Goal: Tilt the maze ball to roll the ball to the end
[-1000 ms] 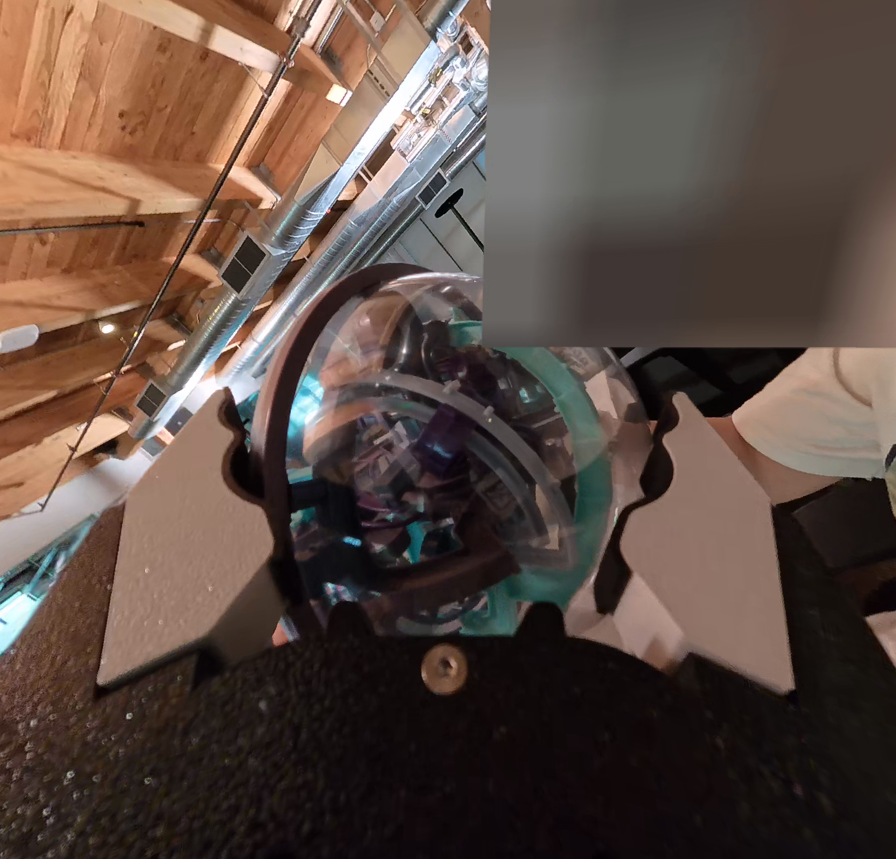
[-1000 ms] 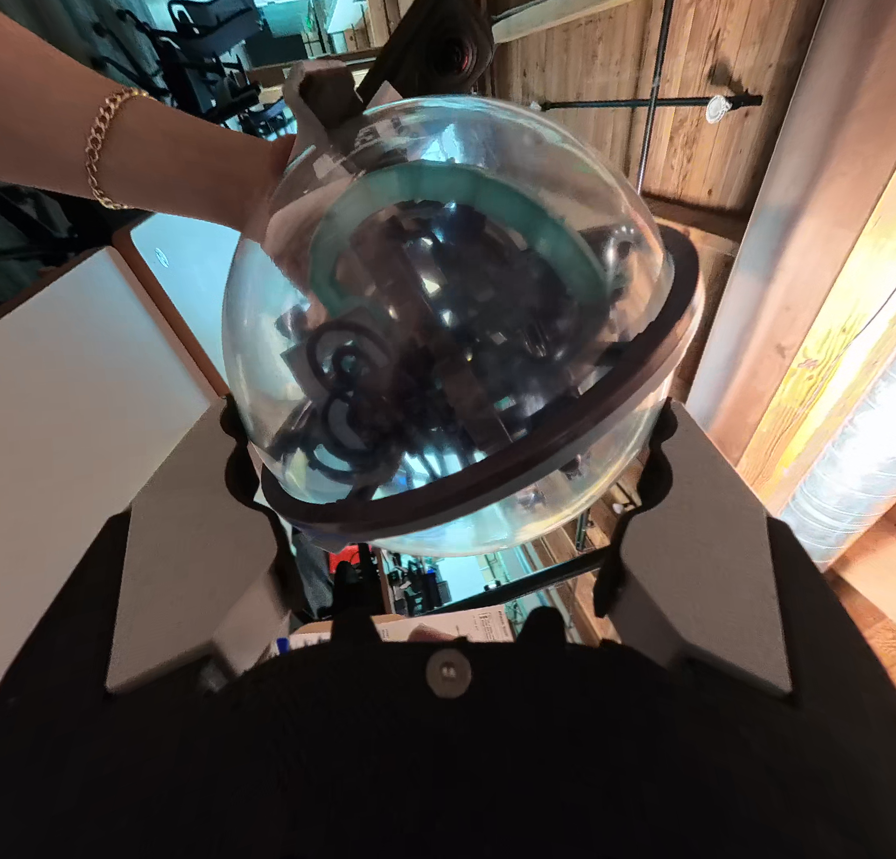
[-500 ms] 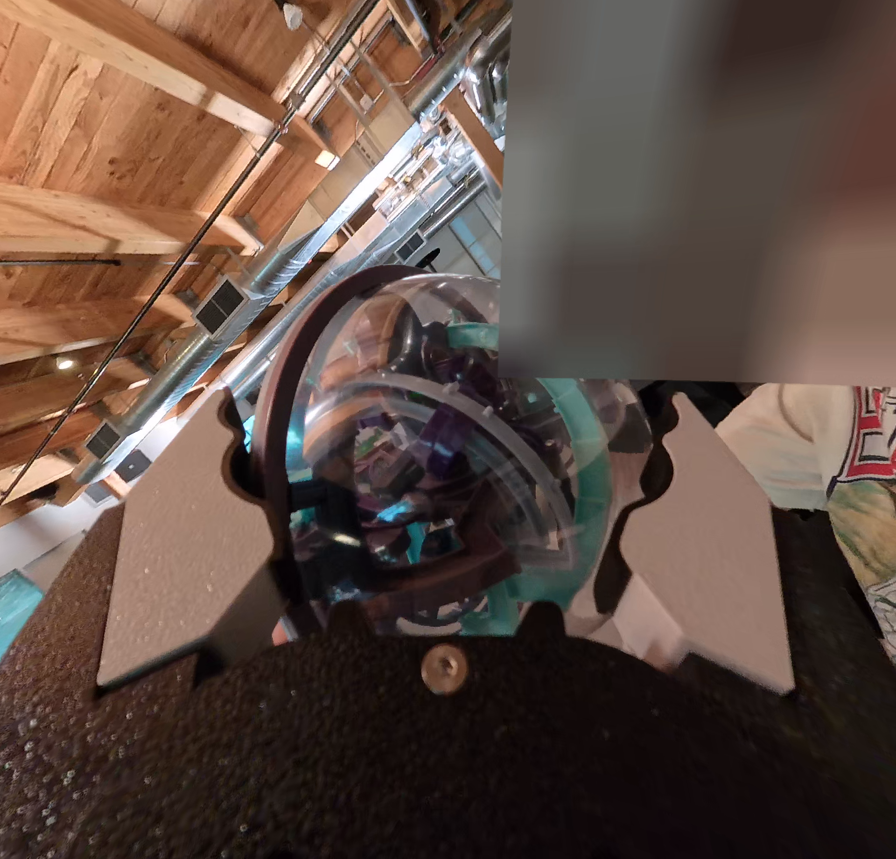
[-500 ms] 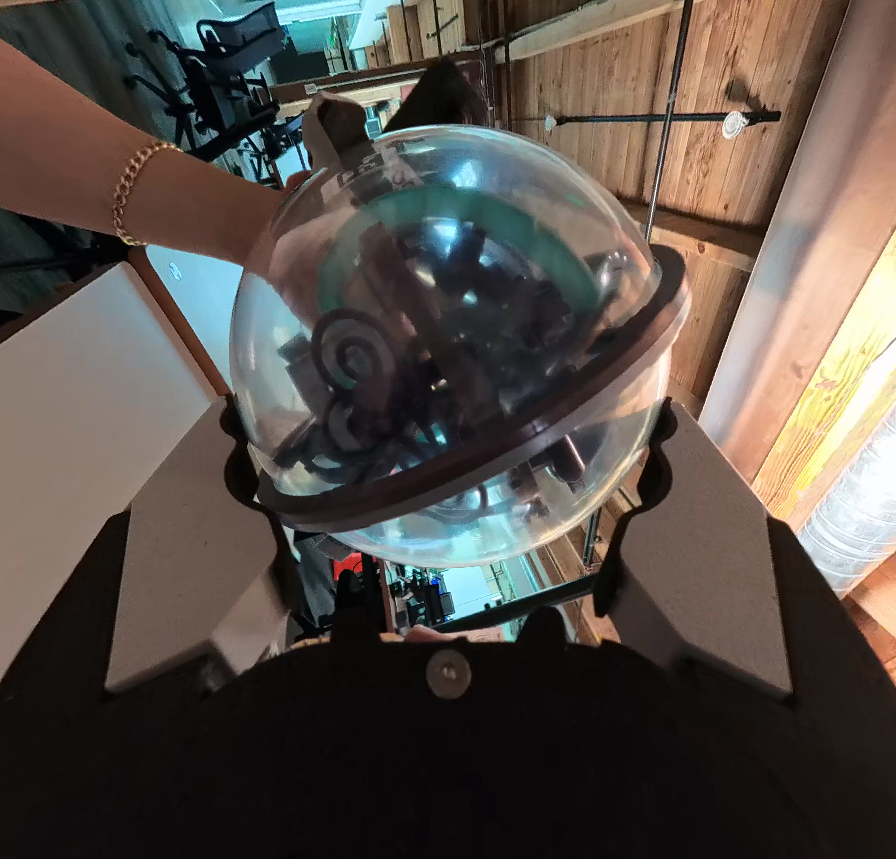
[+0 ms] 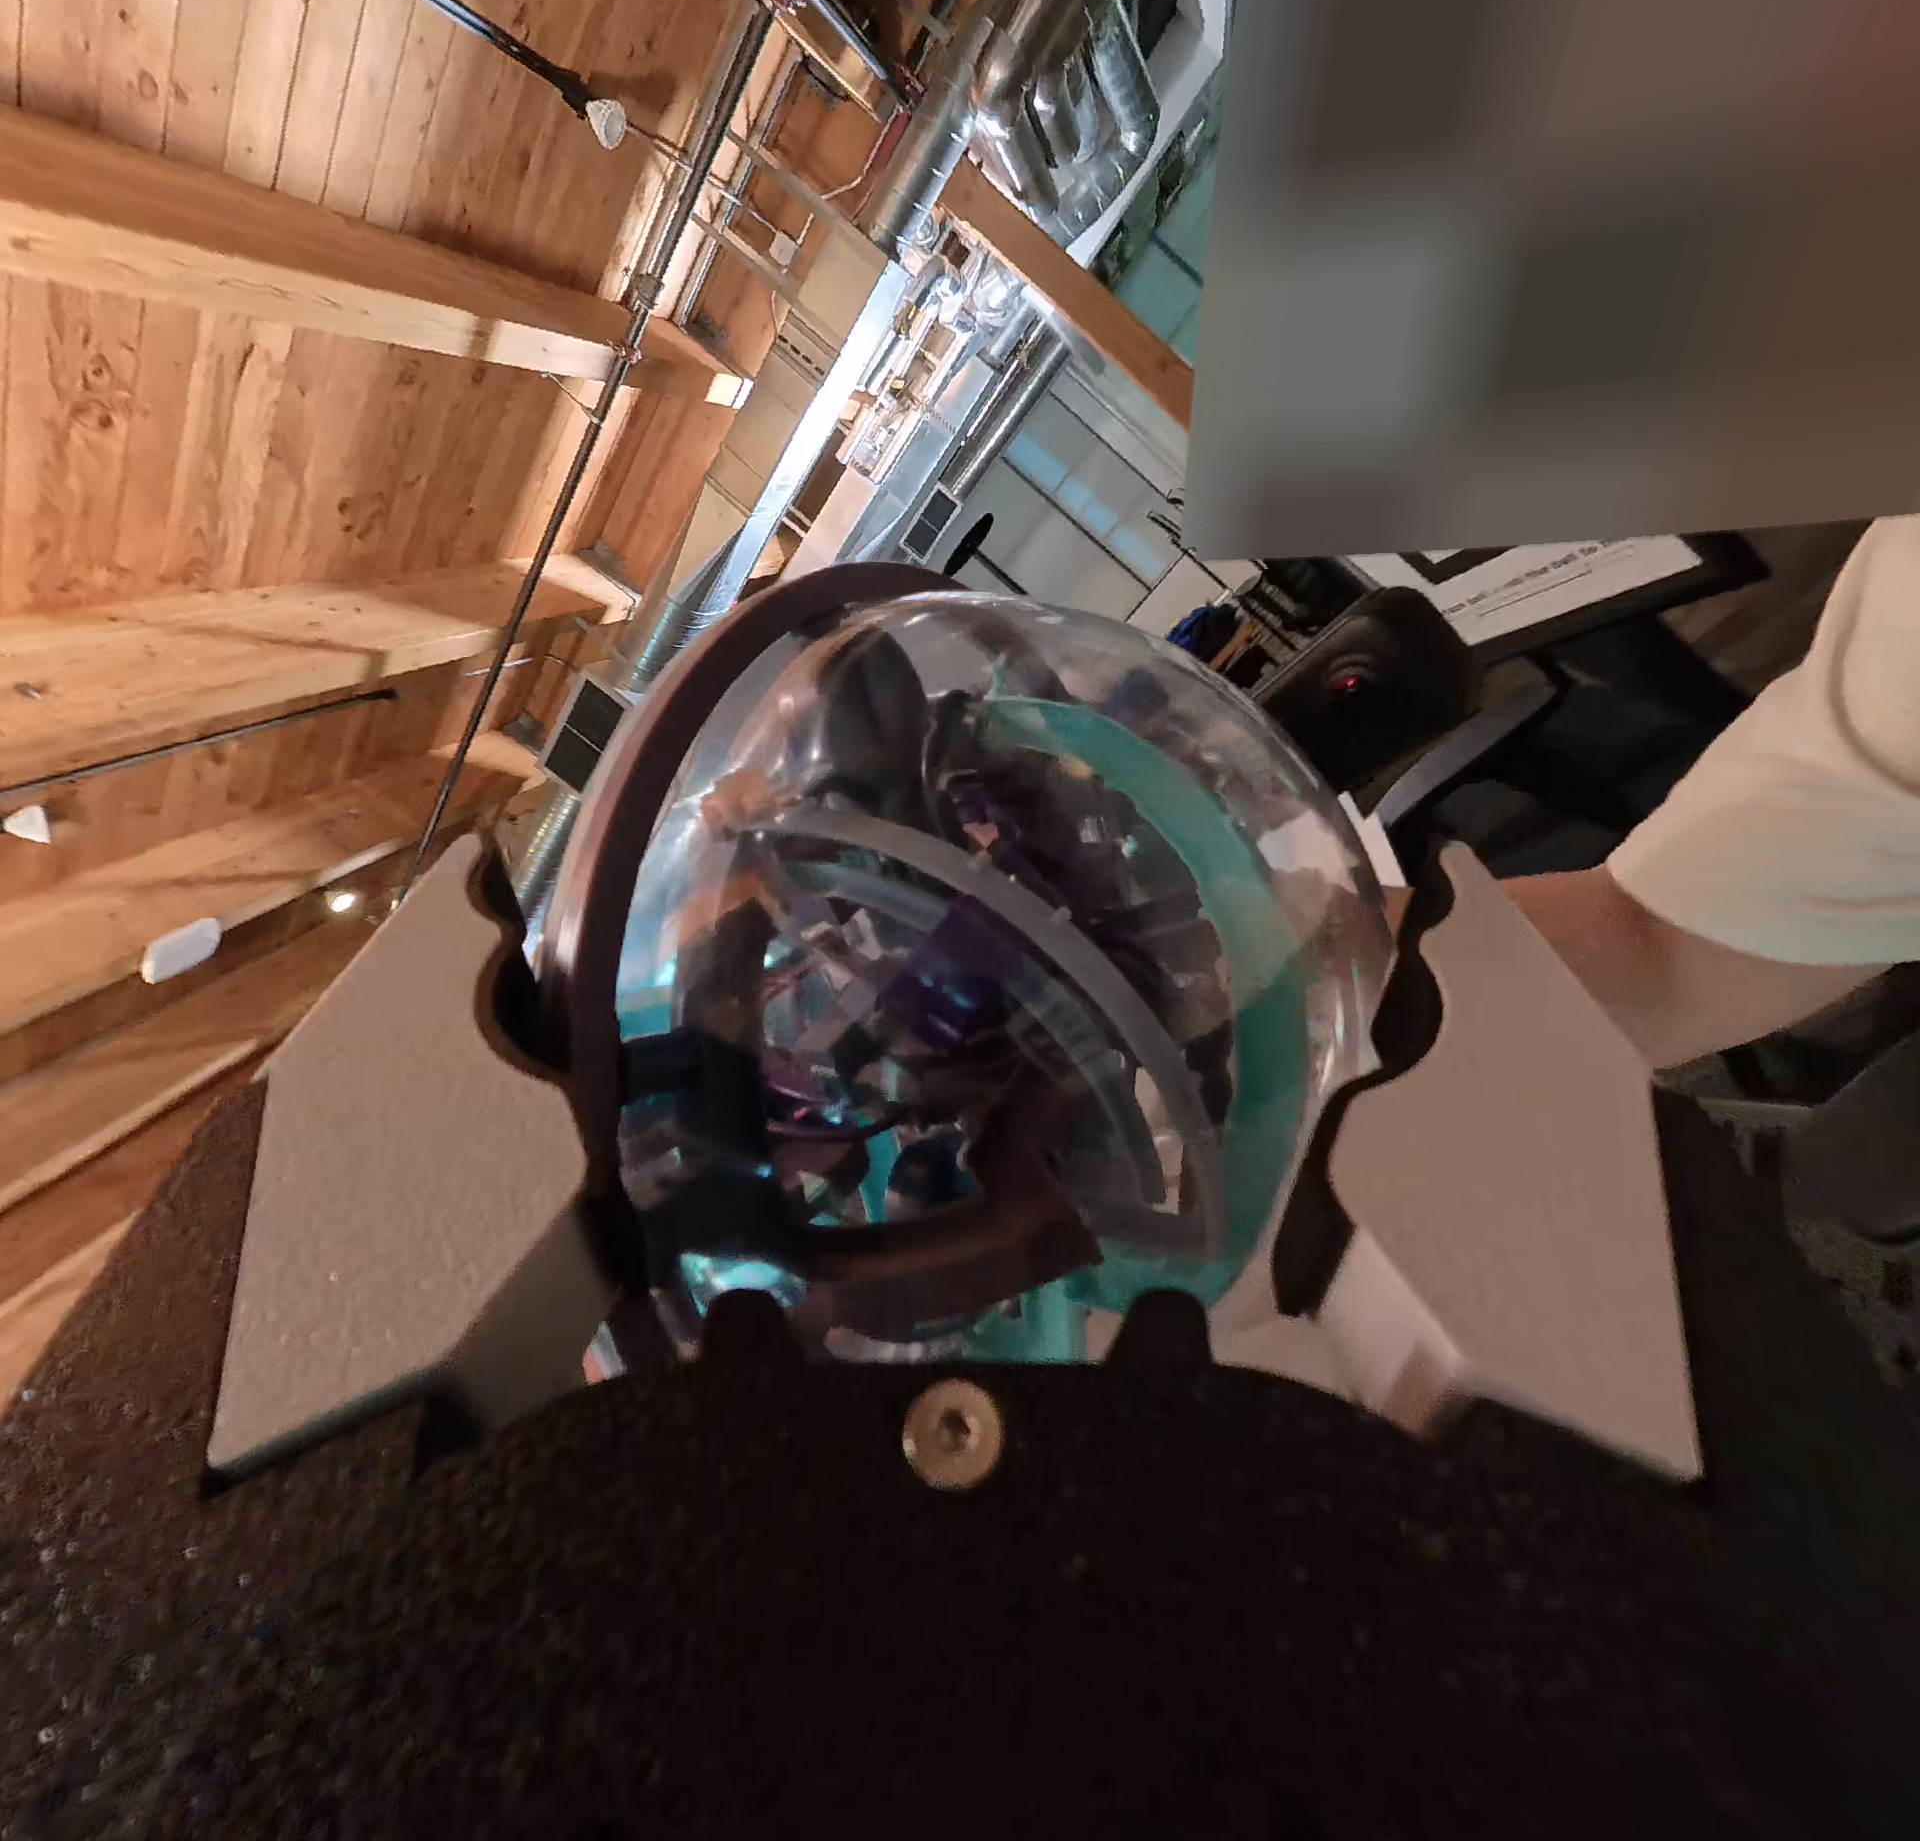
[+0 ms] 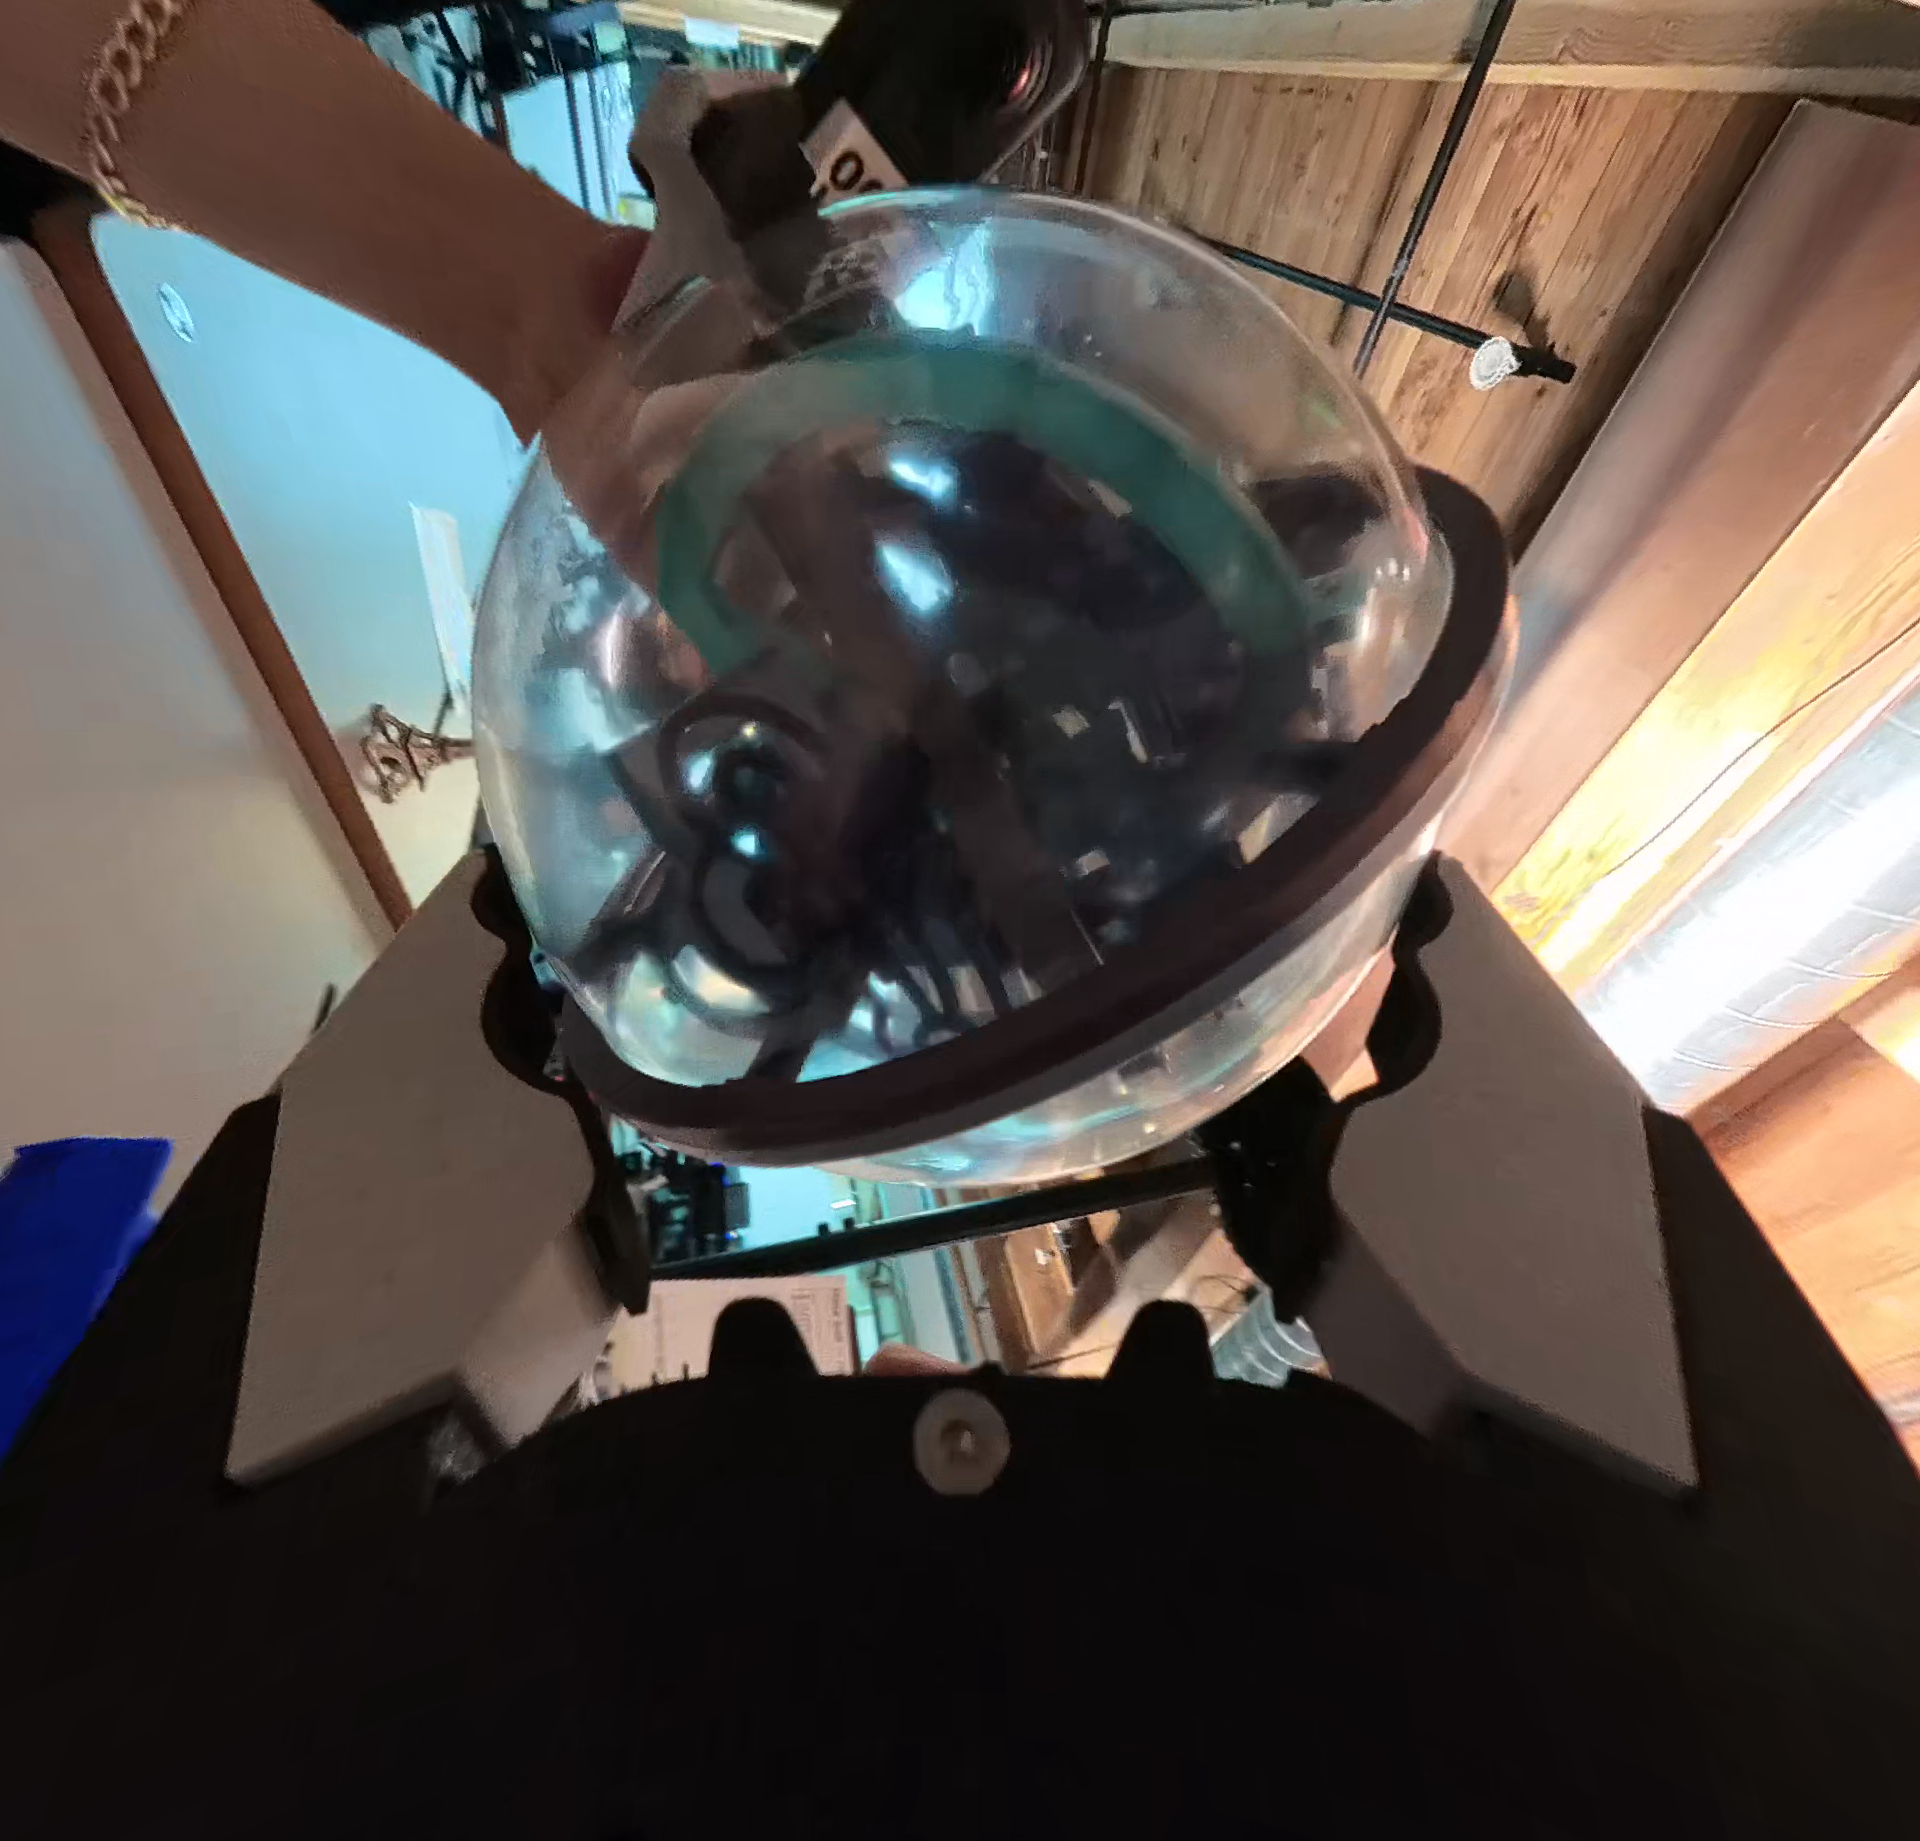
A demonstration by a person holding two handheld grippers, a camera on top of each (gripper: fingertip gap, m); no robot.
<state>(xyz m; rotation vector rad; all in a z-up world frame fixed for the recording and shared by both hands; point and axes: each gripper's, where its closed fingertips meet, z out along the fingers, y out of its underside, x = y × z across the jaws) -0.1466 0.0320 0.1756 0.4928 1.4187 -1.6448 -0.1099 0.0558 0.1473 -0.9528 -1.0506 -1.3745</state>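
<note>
The maze ball (image 5: 966, 960) is a clear sphere with a dark brown equator ring and teal and purple tracks inside. It is held up in the air. My left gripper (image 5: 966, 877) is shut on it, with one finger on the ring side and one on the clear dome. My right gripper (image 6: 961, 908) is shut on the same maze ball (image 6: 966, 700), gripping near the ring, which slants up to the right. The left gripper (image 6: 790, 160) also shows on the ball's far side, and the right gripper's body (image 5: 1361, 690) shows behind the ball. I cannot pick out the small ball inside.
Wooden ceiling beams (image 5: 260, 264) and metal ducts (image 5: 831, 389) fill the background. A person's arm with a gold bracelet (image 6: 156, 56) reaches to the left gripper. A pale sleeve (image 5: 1766, 835) is at the right. A blue object (image 6: 62, 1272) sits at the left edge.
Both grippers have swung with the ball. The ring now slants more steeply in the right wrist view. The right gripper's body has come into sight behind the ball in the left wrist view.
</note>
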